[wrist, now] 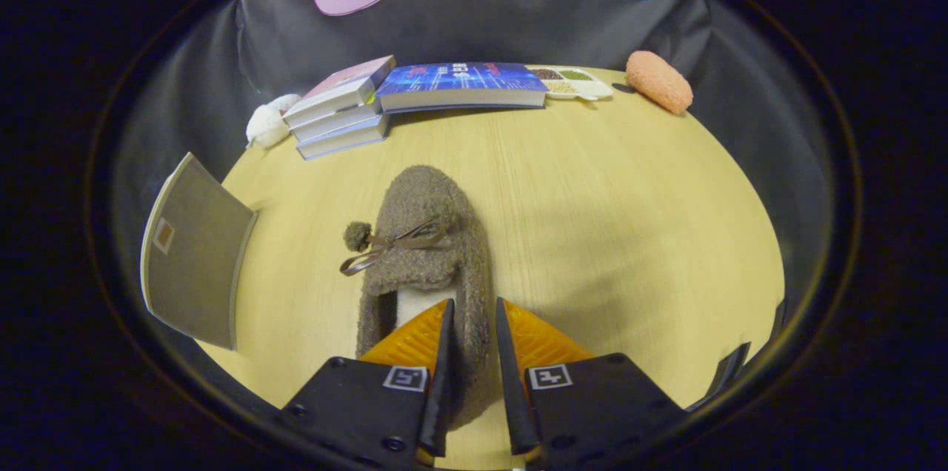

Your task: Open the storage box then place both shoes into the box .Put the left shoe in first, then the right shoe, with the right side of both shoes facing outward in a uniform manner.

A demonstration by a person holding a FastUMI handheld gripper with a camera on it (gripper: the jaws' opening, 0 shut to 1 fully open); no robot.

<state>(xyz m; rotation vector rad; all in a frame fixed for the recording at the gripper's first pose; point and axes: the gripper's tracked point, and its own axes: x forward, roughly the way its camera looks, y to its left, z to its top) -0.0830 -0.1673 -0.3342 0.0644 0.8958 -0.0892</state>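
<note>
A fuzzy brown slipper [429,234] with a ribbon bow and a small pompom points away from me over the wooden table [629,234]. My gripper [472,315] is shut on the slipper's right side wall near the heel, one finger inside the opening and one outside. To the left of the slipper stands the grey lid [194,252] of the storage box, tilted up and open; the box body is hidden below it. Whether the slipper rests on the table or hangs just above it, I cannot tell.
At the back of the table lie a stack of three books [341,109] and a blue book [463,84]. A white plush thing [268,123], a small white tray of grains [574,82] and an orange fuzzy slipper [659,81] also sit there.
</note>
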